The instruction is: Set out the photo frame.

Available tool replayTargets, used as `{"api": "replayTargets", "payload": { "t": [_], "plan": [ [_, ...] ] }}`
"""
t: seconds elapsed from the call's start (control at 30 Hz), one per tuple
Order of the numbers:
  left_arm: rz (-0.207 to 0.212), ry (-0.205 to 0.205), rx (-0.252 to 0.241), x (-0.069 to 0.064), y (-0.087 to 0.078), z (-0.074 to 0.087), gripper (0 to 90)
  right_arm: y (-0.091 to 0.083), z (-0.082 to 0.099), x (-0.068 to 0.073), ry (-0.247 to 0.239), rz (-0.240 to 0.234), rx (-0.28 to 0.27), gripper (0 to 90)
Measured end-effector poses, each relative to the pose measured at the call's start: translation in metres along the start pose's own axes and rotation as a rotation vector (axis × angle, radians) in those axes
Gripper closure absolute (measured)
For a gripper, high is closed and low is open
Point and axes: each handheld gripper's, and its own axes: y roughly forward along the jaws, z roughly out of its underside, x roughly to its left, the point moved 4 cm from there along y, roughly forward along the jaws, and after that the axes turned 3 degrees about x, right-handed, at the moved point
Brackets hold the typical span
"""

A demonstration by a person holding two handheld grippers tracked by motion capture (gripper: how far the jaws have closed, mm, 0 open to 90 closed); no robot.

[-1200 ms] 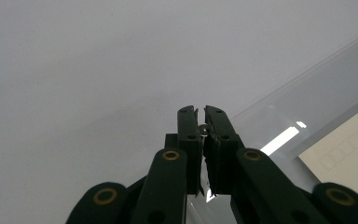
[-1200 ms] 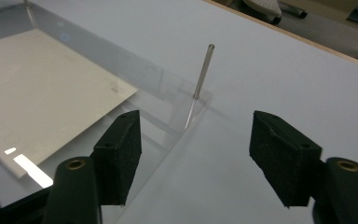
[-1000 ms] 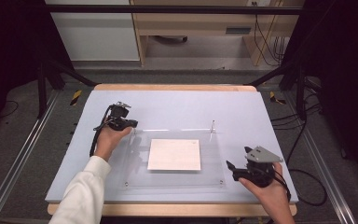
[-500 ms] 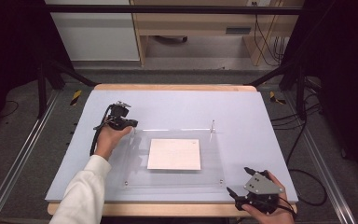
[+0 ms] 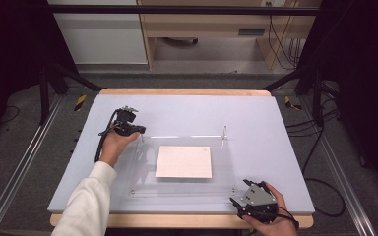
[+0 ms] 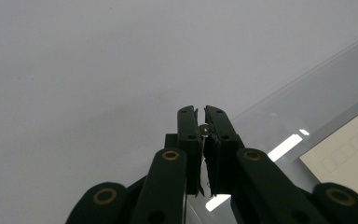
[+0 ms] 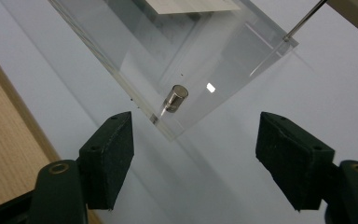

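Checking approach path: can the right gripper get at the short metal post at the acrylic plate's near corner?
Probably yes. The right gripper is open, the metal post stands just ahead between the jaws' line, on the acrylic plate, and nothing lies between.

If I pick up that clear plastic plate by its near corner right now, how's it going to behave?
The clear plate looks thick and flat-edged, so it would probably stay stiff rather than flex. Its glossy faces suggest it may slip between the open right gripper. The white sheet seems to lie under or inside it; tilting might shift it. The left gripper pinches a thin pin at the far corner.
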Motion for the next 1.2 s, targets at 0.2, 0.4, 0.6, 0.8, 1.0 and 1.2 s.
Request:
{"api": "replayTargets", "payload": {
  "t": [0.2, 0.4, 0.6, 0.8, 1.0, 1.2],
  "plan": [
    [0.003, 0.001, 0.0, 0.0, 0.0, 0.0, 84.9, 0.009, -0.007, 0.0, -0.027, -0.005, -0.021, 33.2],
    [0.003, 0.015, -0.004, 0.0, 0.0, 0.001, 84.8, 0.011, -0.007, 0.002, -0.065, -0.003, -0.06, 36.4],
    [0.001, 0.035, -0.016, -0.001, -0.001, 0.002, 84.6, 0.012, -0.009, 0.006, -0.09, -0.009, -0.094, 39.8],
    [0.004, 0.042, -0.037, 0.0, -0.001, 0.004, 84.4, 0.012, -0.009, 0.007, -0.108, 0.004, -0.107, 40.4],
    [-0.057, 0.1, -0.123, -0.004, -0.01, 0.007, 73.8, 0.011, -0.01, 0.008, -0.105, 0.009, -0.107, 40.6],
    [-0.043, 0.171, -0.242, -0.023, -0.056, 0.027, 56.2, 0.007, -0.015, 0.005, -0.082, -0.001, -0.1, 41.2]
  ]
}}
